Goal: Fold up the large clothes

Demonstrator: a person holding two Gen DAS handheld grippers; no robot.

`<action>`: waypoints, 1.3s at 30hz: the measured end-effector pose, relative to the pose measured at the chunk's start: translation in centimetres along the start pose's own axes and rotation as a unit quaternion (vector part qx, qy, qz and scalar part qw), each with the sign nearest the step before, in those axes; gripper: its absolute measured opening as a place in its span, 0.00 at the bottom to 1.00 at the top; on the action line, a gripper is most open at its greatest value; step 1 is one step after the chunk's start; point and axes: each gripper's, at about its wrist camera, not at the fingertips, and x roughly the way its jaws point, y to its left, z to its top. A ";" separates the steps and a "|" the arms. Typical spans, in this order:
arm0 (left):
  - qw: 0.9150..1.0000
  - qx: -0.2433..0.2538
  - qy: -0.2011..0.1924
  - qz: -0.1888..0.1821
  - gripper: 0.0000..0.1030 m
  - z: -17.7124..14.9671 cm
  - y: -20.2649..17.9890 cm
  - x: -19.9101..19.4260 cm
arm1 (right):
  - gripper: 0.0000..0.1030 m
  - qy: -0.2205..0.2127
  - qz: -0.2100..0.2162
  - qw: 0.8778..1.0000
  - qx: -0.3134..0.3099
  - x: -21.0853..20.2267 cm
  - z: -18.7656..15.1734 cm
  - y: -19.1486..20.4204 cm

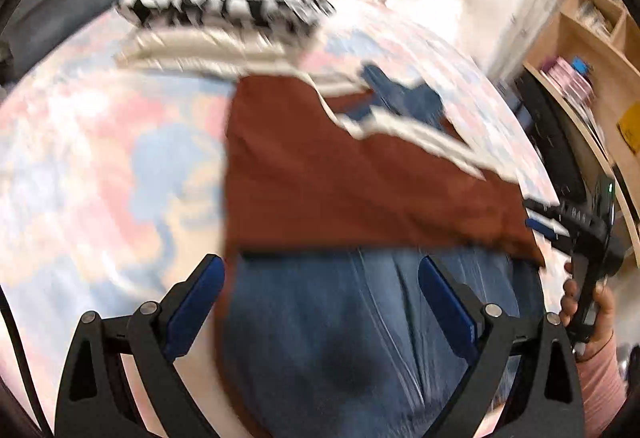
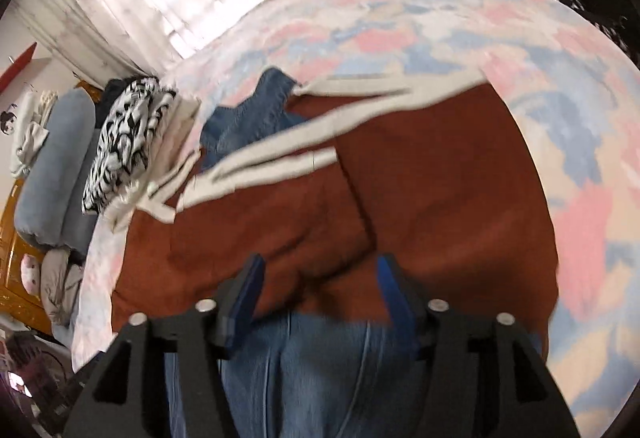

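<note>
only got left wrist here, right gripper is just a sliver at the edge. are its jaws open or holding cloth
observer: Open. In the right wrist view the right gripper has its jaws apart at the near edge of the rust-red garment, with nothing pinched.
operator: is the red one lying flat on that side
observer: No. A rumpled fold runs across it just ahead of the jaws.
</note>
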 end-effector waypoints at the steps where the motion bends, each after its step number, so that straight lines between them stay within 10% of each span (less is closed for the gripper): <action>1: 1.000 -0.006 -0.004 0.007 0.94 1.3 0.6 0.3 | 0.60 0.003 0.002 1.000 0.002 0.8 0.7 -0.1; 13: 0.996 -0.065 0.065 0.016 0.94 9.5 7.9 12.9 | 0.60 0.073 0.131 0.988 0.038 10.8 6.1 -3.0; 16: 0.995 -0.060 0.075 0.025 0.94 9.9 8.0 15.2 | 0.28 0.074 0.091 0.993 -0.025 11.6 5.9 -0.7; 21: 0.997 -0.042 0.058 0.026 0.94 10.2 7.1 15.5 | 0.16 0.011 0.071 0.990 -0.119 8.4 5.2 3.0; 28: 0.996 0.012 0.055 0.070 0.94 10.6 4.8 16.4 | 0.10 -0.189 0.015 0.975 -0.116 0.3 5.5 2.7; 32: 0.989 0.060 0.058 0.126 0.90 10.0 3.3 17.9 | 0.15 -0.080 -0.053 0.992 -0.084 6.2 5.7 0.1; 35: 0.986 0.088 0.039 0.133 0.46 10.1 2.3 17.8 | 0.26 -0.014 -0.062 0.997 -0.048 9.5 5.1 -1.8; 36: 0.985 0.096 0.034 0.137 0.15 10.2 2.0 17.7 | 0.28 -0.015 -0.047 0.998 -0.032 9.5 5.1 -2.1; 39: 0.983 0.095 0.025 0.155 0.09 10.7 1.9 17.4 | 0.41 -0.011 0.014 1.000 0.026 8.7 5.3 -3.5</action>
